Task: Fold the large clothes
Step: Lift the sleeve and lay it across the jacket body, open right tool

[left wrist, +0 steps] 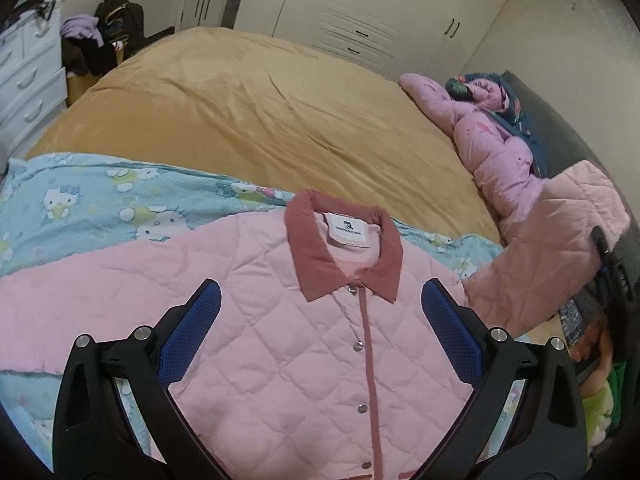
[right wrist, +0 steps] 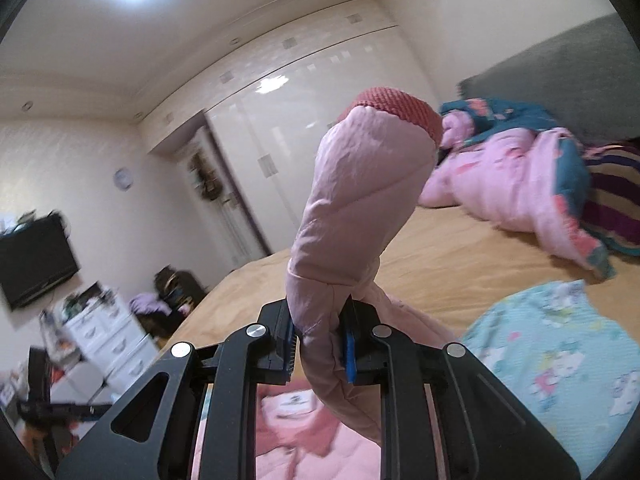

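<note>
A pink quilted jacket (left wrist: pixel 304 344) with a darker pink collar (left wrist: pixel 344 248) and snap buttons lies front up on a light blue cartoon-print blanket (left wrist: pixel 92 208). My left gripper (left wrist: pixel 320 312) hovers over the chest of the jacket, open, nothing between its blue pads. In the right wrist view my right gripper (right wrist: pixel 320 344) is shut on the jacket's sleeve (right wrist: pixel 360 208), which stands up above the jaws with its knitted pink cuff (right wrist: pixel 396 108) at the top. That lifted sleeve (left wrist: pixel 560 240) shows at the right edge of the left wrist view, with the right gripper on it.
A tan bedspread (left wrist: pixel 260 112) covers the bed beyond the jacket. A pink duvet and dark floral bedding (left wrist: pixel 492 136) lie along the headboard side. White drawers (left wrist: pixel 28 80) with piled clothes and a white wardrobe (left wrist: pixel 360 12) stand past the bed. A wall television (right wrist: pixel 36 264) hangs at left.
</note>
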{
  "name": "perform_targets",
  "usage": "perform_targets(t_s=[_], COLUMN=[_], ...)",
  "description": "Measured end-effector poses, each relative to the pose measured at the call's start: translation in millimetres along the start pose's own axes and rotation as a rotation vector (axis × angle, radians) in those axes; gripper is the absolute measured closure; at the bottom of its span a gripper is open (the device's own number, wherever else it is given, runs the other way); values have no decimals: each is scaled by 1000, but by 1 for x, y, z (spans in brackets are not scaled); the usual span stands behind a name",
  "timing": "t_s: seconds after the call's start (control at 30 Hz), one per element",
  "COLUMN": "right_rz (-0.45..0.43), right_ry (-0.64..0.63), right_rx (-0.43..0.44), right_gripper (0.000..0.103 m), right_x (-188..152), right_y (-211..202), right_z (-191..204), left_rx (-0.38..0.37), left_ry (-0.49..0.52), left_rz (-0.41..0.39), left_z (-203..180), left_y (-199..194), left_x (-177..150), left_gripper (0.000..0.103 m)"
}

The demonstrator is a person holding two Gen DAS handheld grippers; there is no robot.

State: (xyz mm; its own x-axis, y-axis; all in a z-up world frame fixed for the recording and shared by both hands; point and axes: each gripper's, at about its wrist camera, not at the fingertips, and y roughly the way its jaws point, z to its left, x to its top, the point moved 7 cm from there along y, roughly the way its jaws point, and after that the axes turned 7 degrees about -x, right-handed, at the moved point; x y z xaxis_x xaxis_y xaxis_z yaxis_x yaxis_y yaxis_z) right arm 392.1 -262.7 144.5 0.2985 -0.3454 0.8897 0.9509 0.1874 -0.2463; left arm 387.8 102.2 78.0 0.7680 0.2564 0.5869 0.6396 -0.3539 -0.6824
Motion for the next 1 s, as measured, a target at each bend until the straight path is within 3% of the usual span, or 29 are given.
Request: perform_targets(t_s=[0.3,0.47,0.8,0.93,1.0], right_rz=[114,198,419,508,555], right_ry=[-155,-215,-262,-280,-309], right_rx=[95,114,141,177,216], right_gripper=[86,86,85,78,67], right_x=[-88,-142,-255,-289,-303], right_y=[32,45,64,62,57], right_z=[91,117,130,139,150], left_rx=[-87,-78,-181,-236,-252], left_ry=[-154,-184,-233,-313,-355], left_rz=[-28,-26,18,45,53], left_z=[51,63,62,69,75], left_y=[-12,-7,27,47,53], left_x=[-13,-20,-47,-63,-70], left_gripper=[9,9,9,9,9])
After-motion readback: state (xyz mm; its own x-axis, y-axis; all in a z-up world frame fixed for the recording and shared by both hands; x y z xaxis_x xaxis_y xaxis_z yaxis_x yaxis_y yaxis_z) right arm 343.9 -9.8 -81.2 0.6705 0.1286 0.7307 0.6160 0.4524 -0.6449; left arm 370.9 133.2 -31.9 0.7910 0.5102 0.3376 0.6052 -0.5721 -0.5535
